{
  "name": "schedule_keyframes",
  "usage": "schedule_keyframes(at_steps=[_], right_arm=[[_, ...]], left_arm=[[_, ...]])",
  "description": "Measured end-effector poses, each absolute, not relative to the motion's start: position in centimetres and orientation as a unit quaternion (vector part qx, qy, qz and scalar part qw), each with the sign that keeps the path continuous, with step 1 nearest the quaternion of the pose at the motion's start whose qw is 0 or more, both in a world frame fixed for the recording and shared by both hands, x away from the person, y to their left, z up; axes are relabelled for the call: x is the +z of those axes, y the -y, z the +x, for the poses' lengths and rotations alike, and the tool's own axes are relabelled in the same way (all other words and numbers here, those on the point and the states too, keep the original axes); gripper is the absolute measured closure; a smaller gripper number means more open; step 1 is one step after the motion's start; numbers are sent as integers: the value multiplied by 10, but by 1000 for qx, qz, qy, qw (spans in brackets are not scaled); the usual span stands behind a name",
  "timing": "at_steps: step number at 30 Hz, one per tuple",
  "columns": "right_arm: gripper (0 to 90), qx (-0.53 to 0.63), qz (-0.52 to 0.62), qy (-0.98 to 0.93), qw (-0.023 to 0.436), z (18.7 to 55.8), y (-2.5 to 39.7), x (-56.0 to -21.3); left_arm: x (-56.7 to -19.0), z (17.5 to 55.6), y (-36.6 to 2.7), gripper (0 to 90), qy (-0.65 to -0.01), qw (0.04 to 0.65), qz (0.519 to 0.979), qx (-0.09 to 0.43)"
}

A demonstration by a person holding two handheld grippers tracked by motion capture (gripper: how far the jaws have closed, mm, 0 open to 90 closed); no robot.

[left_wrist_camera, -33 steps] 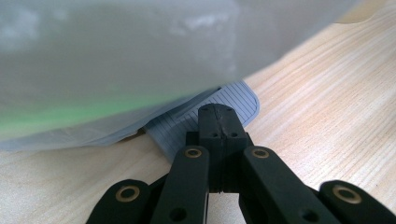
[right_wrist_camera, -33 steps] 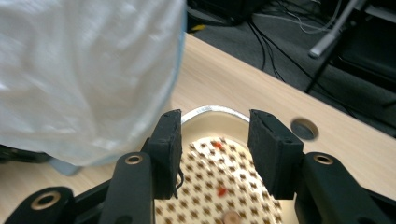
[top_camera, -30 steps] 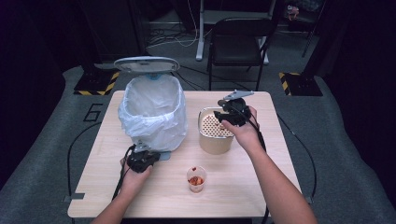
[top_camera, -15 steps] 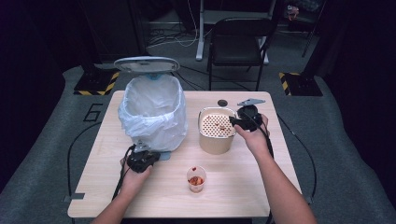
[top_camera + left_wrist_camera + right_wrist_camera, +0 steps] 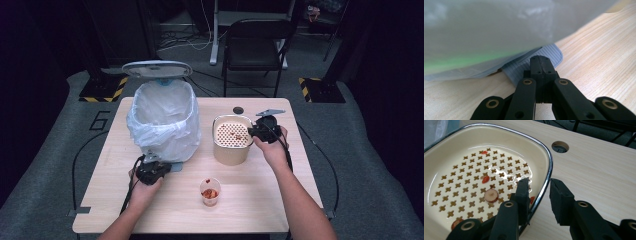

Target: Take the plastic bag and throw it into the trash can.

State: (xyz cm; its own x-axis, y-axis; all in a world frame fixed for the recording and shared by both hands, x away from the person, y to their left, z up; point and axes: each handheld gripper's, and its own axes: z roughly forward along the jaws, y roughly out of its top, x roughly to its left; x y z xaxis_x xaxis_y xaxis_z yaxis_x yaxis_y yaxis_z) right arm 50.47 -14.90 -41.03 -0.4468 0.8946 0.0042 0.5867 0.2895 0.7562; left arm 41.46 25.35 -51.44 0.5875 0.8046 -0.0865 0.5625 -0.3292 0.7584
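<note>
A cream container [image 5: 232, 152] with a perforated strainer insert [image 5: 474, 182] stands mid-table, with a few red food bits on the insert. My right gripper [image 5: 540, 186] is open, its jaws straddling the container's right rim [image 5: 548, 157], one inside and one outside; it also appears in the high view as the right gripper [image 5: 256, 131]. My left gripper [image 5: 541, 60] is shut, its tip resting on the grey ribbed pedal [image 5: 520, 68] of the bin [image 5: 162, 120], seen from above as the left gripper [image 5: 152, 171]. The bin's lid [image 5: 156, 68] stands open.
A small clear cup [image 5: 210, 192] with red pieces sits near the table's front edge. A round hole [image 5: 238, 110] is in the table behind the container. A white bag lines the bin. A black chair [image 5: 257, 45] stands beyond the table.
My right gripper has moved from above the container out to its right rim and lowered, so its jaws now straddle the rim. The left gripper has stayed on the pedal.
</note>
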Motion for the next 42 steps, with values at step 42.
schedule_keyframes(at_steps=[42], right_arm=[[842, 378, 413, -813, 162, 437, 184, -411]], left_arm=[[-514, 415, -253, 900, -427, 393, 799, 155]])
